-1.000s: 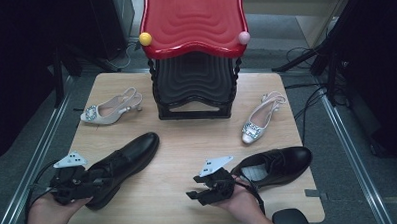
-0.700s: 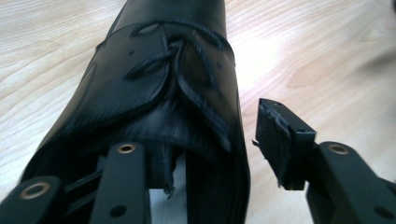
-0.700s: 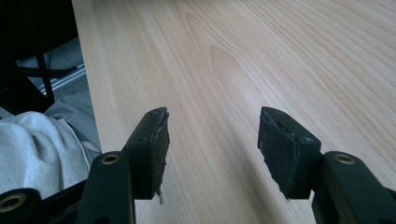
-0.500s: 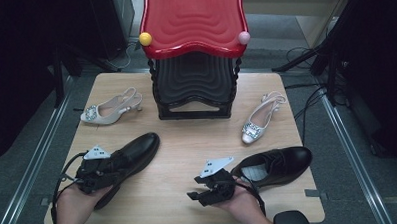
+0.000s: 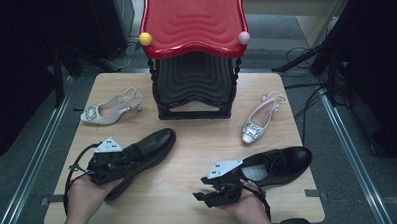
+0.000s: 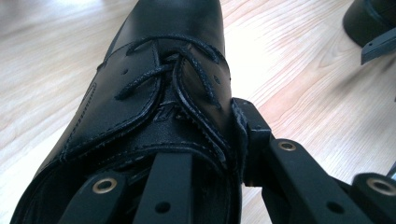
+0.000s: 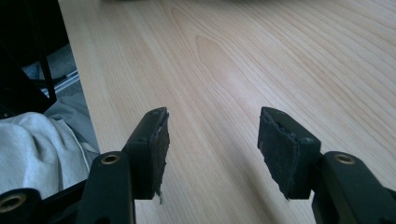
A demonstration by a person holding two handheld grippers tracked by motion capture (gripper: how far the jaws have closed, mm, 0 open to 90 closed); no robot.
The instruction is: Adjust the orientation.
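Black left shoe (image 6: 154,93) now sits pinched at its collar by the left gripper (image 5: 119,162), which has advanced; right gripper (image 7: 212,149) waits spread, empty; lifting seems imminent.

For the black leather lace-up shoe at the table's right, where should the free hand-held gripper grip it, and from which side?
Probably the collar rim of the black leather lace-up shoe beside its open mouth, approached from the heel end nearest the right hand-held gripper. The thin upright rim suits one jaw inside and one outside; those jaws are open.

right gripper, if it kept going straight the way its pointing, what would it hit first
Probably nothing: the right gripper, open, looks along bare wooden table toward the table's left near edge. Its view shows no object ahead, though depth is hard to judge.
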